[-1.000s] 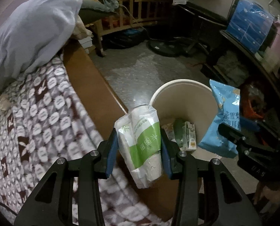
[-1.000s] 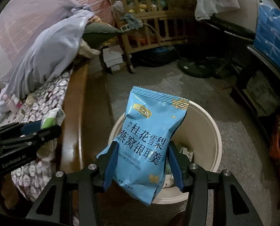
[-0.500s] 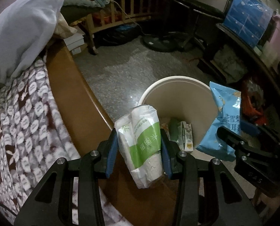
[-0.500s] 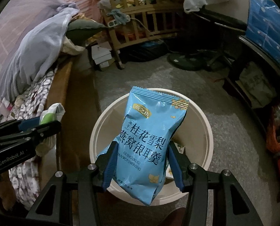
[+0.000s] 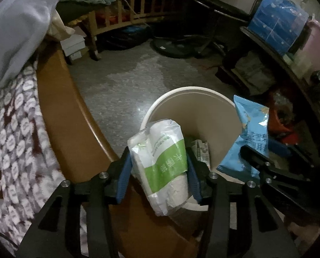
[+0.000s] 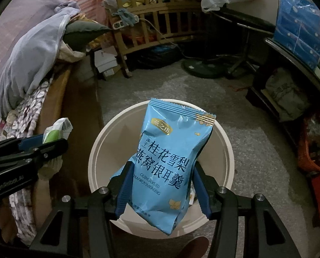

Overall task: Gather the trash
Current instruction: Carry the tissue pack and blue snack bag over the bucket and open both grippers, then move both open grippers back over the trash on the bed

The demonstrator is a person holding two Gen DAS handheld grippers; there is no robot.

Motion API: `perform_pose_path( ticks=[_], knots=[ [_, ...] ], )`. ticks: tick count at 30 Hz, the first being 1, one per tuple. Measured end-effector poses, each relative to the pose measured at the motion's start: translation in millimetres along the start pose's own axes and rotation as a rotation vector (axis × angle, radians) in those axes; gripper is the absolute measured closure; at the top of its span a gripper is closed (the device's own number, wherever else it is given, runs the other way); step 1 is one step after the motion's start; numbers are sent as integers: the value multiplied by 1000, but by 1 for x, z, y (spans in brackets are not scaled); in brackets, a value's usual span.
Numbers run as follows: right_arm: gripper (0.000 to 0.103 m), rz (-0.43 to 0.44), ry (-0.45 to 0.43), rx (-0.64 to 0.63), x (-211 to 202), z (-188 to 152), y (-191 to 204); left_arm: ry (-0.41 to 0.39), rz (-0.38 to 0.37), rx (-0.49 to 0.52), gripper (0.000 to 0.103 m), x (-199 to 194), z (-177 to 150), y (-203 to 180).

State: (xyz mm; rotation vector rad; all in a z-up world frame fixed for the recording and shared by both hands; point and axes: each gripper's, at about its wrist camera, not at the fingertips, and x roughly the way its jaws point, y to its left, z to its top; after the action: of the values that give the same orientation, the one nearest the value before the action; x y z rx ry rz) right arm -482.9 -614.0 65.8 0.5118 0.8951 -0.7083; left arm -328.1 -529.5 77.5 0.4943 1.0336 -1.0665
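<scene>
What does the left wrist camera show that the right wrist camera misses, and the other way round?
Only the left wrist view shows the green-and-white packet's printed face and a small carton lying inside the bin.

Only the right wrist view shows the blue snack bag's front lettering and the bin's whole round rim.

Both show the cream bin, both packets over or beside it, and both hand-held grippers, left and right, whose jaws are opening around their packets.
</scene>
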Motion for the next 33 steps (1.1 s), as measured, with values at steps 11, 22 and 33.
perform_pose_path(
  ticks=[11,22,33],
  knots=[
    [35,-30,1,42,2,1,-7,15,-58,-44,47,-3,-1,10],
    [35,-33,-4,61,0,-1,-10,-12,-156,-63,41,-10,3,10],
    [35,0,-7,12,0,-1,5,-29,20,-15,41,-26,-9,30]
  ],
)
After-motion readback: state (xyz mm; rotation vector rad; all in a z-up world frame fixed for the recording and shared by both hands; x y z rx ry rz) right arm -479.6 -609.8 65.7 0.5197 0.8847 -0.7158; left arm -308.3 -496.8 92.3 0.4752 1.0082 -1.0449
